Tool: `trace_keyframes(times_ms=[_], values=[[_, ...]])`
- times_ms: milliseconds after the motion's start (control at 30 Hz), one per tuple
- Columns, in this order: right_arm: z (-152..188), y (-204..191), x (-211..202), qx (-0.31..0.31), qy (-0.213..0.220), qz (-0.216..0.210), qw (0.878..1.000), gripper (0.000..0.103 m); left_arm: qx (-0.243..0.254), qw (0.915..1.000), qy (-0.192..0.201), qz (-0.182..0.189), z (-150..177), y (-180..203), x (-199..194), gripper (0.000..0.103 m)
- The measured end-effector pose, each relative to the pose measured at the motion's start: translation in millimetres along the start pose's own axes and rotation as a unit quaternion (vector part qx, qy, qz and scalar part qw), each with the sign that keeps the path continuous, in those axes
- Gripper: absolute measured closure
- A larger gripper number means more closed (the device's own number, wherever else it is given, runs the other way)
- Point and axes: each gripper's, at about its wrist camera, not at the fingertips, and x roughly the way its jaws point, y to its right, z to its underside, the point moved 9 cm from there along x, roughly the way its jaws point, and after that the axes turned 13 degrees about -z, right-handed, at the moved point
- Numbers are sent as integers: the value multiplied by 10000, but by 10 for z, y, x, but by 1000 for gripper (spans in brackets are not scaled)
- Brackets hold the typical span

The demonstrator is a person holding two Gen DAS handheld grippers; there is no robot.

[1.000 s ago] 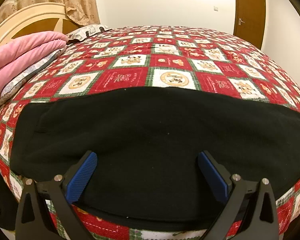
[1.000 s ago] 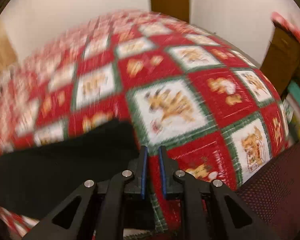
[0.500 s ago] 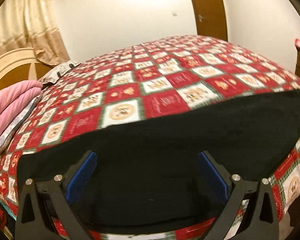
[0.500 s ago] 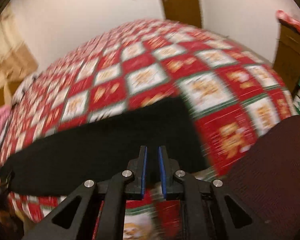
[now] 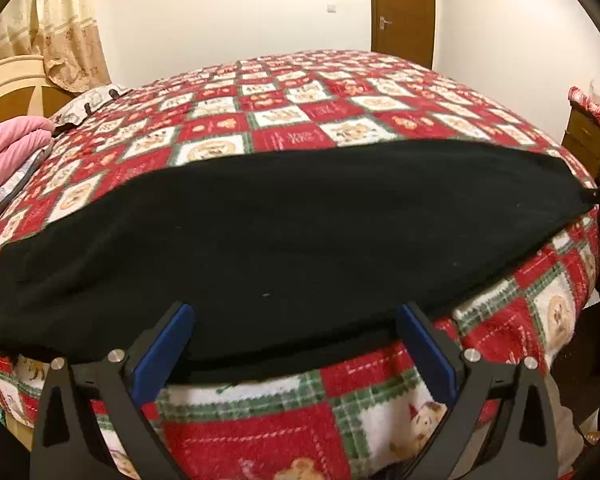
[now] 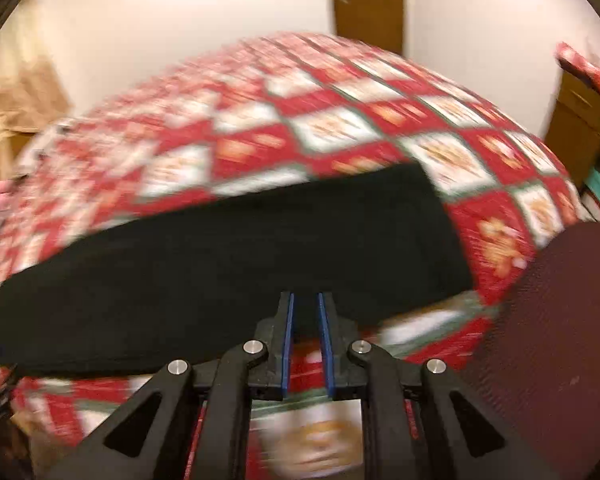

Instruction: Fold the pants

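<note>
Black pants [image 5: 300, 232] lie flat as one long band across the near side of a bed with a red, white and green patchwork quilt [image 5: 300, 112]. My left gripper [image 5: 296, 312] hovers open over the band's near edge, its blue pads wide apart with only cloth beneath them. In the blurred right wrist view the pants [image 6: 240, 248] run from the left edge to a squared end right of centre. My right gripper [image 6: 305, 296] is shut, tips just over the near edge, with no cloth visibly pinched between the pads.
A pink folded blanket [image 5: 8, 144] and a cream headboard [image 5: 8, 88] sit at the bed's left end. A wooden door [image 5: 402, 8] stands behind the bed and a wooden cabinet [image 5: 592, 140] to the right. A dark red mesh surface [image 6: 560, 320] lies near right.
Both views have swung. The right gripper has drawn back from the pants' right end, so more of the band shows. The left view now takes in that end. Neither gripper's jaws changed.
</note>
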Motion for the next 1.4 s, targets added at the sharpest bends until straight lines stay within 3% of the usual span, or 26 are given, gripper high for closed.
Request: trace_keyframes(times_ms=[167,300,367,533,733,867,933,1100,1167,1333,1400], values=[[146,-1009,186,-957,55,-781,9923,89,-332,9992,103,-190,-65,-303,-15,0],[397,-1588,507,-1644,-362,-935,9813,88,-494,9968,289,-554,-127,-637,-19,0],[561,-1681,682,-1785,-667,-886,9777,87,-601,9947,277,-785,-123,-848,36,0],[619,-1709,681,-1774,-614,-683,9799,84,-881,9881,-280,-1228,136,-1344,324,0],[608,-1630,673,-1102,-594,-1029,9868,74,-1634,9820,-555,-768,521,-1674,385,0],[657,-1772,676,-1159,-639,-1158,9844,46,-2131,9722,-446,-862,584,-1915,271,0],[686,-1847,700,-1382,-659,-997,9832,41,-2377,9668,-438,-824,615,-2045,237,0],[717,-1896,701,-1665,-530,-689,9822,41,-3155,9463,-286,-640,647,-2375,232,5],[702,-1877,670,-1555,-488,-725,9840,41,-3532,9343,-181,-447,642,-2521,235,17],[623,-1872,551,-1442,-249,-758,9863,41,-4007,9155,-194,-301,654,-2751,383,18],[601,-1902,520,-1463,-198,-770,9860,41,-4130,9102,-181,-225,653,-2787,420,35]])
